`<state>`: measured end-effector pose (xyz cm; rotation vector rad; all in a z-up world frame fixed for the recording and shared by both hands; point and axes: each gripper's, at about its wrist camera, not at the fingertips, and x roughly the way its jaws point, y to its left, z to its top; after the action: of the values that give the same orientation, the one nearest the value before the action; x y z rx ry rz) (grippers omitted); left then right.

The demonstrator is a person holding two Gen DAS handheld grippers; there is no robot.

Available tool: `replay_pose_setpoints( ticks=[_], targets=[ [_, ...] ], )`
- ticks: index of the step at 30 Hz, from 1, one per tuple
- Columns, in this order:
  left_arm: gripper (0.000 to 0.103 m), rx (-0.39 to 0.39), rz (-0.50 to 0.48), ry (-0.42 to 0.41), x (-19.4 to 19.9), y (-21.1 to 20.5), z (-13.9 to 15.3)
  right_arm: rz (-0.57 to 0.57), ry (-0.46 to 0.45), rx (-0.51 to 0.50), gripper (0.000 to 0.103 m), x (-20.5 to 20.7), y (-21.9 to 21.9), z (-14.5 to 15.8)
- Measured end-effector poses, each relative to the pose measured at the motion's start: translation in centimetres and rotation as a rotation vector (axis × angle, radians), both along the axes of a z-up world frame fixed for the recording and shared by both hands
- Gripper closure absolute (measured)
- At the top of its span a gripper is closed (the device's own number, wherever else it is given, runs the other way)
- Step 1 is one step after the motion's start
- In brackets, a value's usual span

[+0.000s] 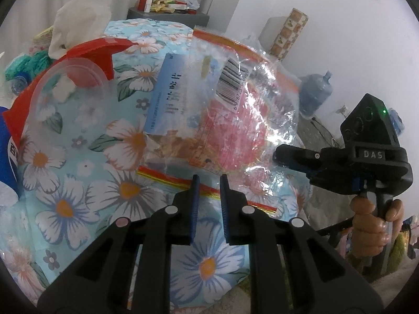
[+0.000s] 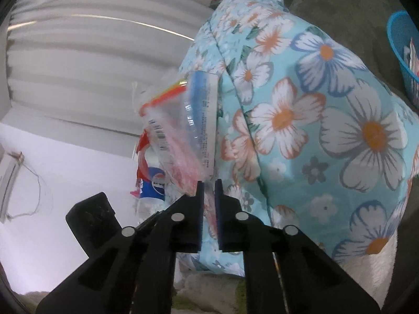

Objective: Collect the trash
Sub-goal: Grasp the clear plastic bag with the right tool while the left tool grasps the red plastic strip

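Note:
A clear crinkled plastic snack bag (image 1: 209,110) with a barcode, a blue label and pink print lies on a floral blue cushion (image 1: 86,183). My right gripper (image 1: 281,155) reaches in from the right and is shut on the bag's right edge; in the right wrist view the bag (image 2: 180,141) hangs from between the narrow-set fingers of the right gripper (image 2: 209,185). My left gripper (image 1: 209,183) hovers just in front of the bag's near edge, fingers slightly apart and empty. A clear plastic cup (image 1: 68,78), red packaging (image 1: 86,52) and a blue Pepsi bottle (image 2: 154,180) lie left of the bag.
A crumpled white tissue (image 1: 78,18) and green yarn (image 1: 28,65) sit at the far left. A grey table (image 1: 167,15) with small items stands behind. A blue water jug (image 1: 316,91) stands by the wall. A blue basket (image 2: 406,52) sits on the floor at right.

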<state>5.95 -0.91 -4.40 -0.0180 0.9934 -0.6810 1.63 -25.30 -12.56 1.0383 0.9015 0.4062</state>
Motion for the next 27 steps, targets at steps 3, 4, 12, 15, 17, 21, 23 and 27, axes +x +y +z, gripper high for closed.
replay_pose_setpoints(
  ticks=[3,4,12,15,17,21,23,27],
  targets=[
    [0.09,-0.033,0.0,-0.021,-0.3,0.7,0.7,0.003,-0.006,0.0,0.099,-0.1,-0.2,0.4],
    [0.09,-0.044,0.003,-0.038,-0.5,0.9,1.2,0.002,-0.008,-0.003,0.099,0.0,-0.3,0.6],
    [0.088,0.018,0.056,-0.244,-0.6,2.6,5.3,-0.024,-0.054,0.004,0.1,-0.5,-2.2,2.1],
    [0.072,0.134,0.108,-0.372,-0.2,2.5,6.7,-0.04,-0.067,0.002,0.1,-0.8,-3.0,2.6],
    [0.065,0.207,0.13,-0.439,0.4,2.4,7.1,-0.053,-0.073,0.003,0.1,-1.1,-3.6,2.9],
    [0.058,0.388,0.149,-0.561,1.3,0.9,7.0,-0.071,-0.075,0.013,0.1,-1.4,-4.5,2.9],
    [0.055,0.476,0.136,-0.6,1.8,0.1,6.4,-0.075,-0.074,0.018,0.1,-1.4,-4.6,2.8],
    [0.054,0.595,0.135,-0.599,3.2,-1.1,4.7,-0.073,-0.072,0.025,0.1,-1.3,-4.7,2.5]
  ],
)
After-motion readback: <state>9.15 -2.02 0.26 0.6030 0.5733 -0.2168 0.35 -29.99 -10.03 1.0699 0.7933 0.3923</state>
